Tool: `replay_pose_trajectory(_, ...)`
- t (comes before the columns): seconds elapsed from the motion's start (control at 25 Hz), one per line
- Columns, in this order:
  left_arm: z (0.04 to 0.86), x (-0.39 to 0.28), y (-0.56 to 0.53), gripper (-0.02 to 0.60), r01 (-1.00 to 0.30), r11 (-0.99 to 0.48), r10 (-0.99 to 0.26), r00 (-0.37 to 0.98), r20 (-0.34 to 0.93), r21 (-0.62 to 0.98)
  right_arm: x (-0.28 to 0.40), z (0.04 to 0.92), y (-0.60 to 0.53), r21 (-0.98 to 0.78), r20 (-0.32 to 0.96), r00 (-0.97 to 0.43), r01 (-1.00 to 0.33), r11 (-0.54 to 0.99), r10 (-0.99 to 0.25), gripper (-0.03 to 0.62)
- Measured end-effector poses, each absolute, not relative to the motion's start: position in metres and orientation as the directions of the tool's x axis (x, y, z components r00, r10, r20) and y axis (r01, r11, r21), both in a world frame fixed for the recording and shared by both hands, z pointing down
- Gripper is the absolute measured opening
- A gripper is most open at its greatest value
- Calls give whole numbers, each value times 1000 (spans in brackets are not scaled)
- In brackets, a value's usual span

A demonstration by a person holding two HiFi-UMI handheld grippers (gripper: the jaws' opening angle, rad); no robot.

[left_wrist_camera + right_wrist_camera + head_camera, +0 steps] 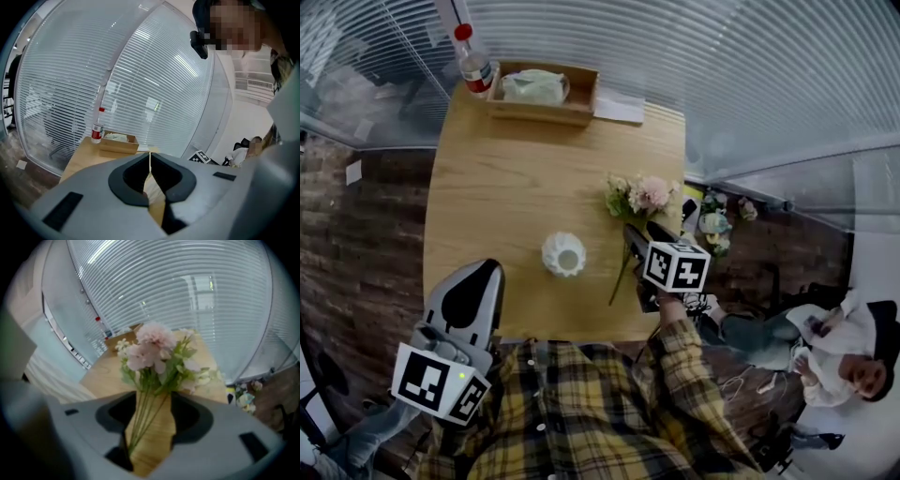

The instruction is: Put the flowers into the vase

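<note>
Plaid flannel, a yellow and grey shirt (581, 412), fills the bottom of the head view, with a sleeve running up to the right gripper. Beyond it spreads a pale wooden table (516, 178) with a smooth grained top and rounded corners, backed by white slatted blinds (722, 75).

At the near left edge of the table hangs the left gripper (487, 269), a grey plastic shell with black lining and a marker cube (439, 382) at its rear. In its own view the left gripper (150, 157) has its two jaws closed tip to tip, with nothing between them and only a sliver of tabletop showing lower down.

Low over the table's near right part sits the right gripper (647, 239), below the blooms. In its own view the right gripper (153, 394) has its jaws spread wide. The thin green stems pass through the gap nearer the left jaw, and neither jaw presses on them.

A shallow wooden box (539, 112) stands at the far edge, with something pale and crumpled inside.

Lying on the table right of centre are the flowers (639, 194), soft pink and cream blooms with green leaves (154, 345), their stems trailing towards the near edge.

Just left of those stems stands the vase (564, 254), white, round and ribbed, upright, its mouth open.

A clear bottle (474, 66) with a red cap and label stands beside the box.
</note>
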State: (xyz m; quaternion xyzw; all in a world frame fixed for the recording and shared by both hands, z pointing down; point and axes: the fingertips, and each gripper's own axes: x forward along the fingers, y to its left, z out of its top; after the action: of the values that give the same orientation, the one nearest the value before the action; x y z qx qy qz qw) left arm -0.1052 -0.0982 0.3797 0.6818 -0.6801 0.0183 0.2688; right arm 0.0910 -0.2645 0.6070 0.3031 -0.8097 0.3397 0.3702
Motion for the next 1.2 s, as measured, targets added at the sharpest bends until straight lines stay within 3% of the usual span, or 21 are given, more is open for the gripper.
replay_pose_trajectory(0.44, 382, -106, -93, 23, -937, 78, -916, 68, 394, 342, 90, 620, -266, -304, 829, -511, -754, 583, -228, 217)
replay_pose_trajectory(0.8, 378, -111, -92, 23, -936, 85, -920, 57, 387, 340, 93, 615, -267, -281, 834, -495, -763, 582, -246, 84)
replay_pose_trajectory(1.2, 370, -110, -93, 23, -938, 69, -930, 63, 362, 340, 93, 594, -266, -295, 797, -532, -755, 585, -285, 41)
